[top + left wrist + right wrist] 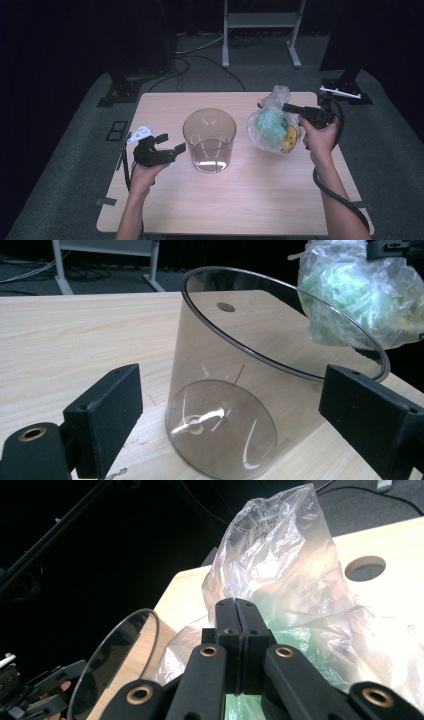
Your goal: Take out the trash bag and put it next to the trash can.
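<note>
Your right gripper [287, 107]: jaws pressed together on the clear plastic bag [272, 127] of green contents, right of the clear tub [209, 140] at the table [235, 200] centre. Your left gripper [170, 142]: jaws wide apart, just left of the tub, holding nothing.

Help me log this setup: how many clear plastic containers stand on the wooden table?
1: the clear plastic cylindrical container stands upright mid-table, between the open left gripper and the crumpled plastic bag; none seems hidden.
</note>
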`<move>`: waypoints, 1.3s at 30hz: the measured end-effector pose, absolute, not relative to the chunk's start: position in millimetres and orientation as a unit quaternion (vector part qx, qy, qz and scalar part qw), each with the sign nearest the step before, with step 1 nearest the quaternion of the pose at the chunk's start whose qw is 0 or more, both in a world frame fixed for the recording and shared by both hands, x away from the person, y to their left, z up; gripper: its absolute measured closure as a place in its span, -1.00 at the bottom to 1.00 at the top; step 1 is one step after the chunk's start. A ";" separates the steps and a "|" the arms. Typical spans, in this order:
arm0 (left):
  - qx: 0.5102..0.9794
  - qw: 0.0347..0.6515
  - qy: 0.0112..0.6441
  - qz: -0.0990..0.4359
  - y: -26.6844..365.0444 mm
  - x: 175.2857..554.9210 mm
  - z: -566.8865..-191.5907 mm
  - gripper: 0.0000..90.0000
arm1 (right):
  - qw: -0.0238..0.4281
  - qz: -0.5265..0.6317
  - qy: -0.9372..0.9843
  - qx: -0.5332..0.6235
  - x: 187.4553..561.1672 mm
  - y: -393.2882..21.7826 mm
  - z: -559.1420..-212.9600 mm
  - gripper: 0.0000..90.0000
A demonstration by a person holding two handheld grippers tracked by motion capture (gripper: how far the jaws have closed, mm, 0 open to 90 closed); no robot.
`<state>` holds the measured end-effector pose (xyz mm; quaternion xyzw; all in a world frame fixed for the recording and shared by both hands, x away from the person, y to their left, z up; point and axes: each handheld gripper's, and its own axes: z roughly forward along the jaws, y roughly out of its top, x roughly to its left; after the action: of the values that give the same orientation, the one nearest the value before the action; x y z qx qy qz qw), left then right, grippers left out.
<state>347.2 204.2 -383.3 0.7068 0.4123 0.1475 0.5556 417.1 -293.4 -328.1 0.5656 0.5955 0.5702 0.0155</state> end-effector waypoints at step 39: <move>0.709 0.552 0.415 0.145 206.0 348.3 -387.2 -0.80 | -0.006 0.521 0.630 0.576 436.0 -255.7 -397.4 1.00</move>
<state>348.3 206.0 -387.2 0.7088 0.4146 0.1449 0.5520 436.0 -255.7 -397.4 0.5759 0.6297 0.5214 -0.0056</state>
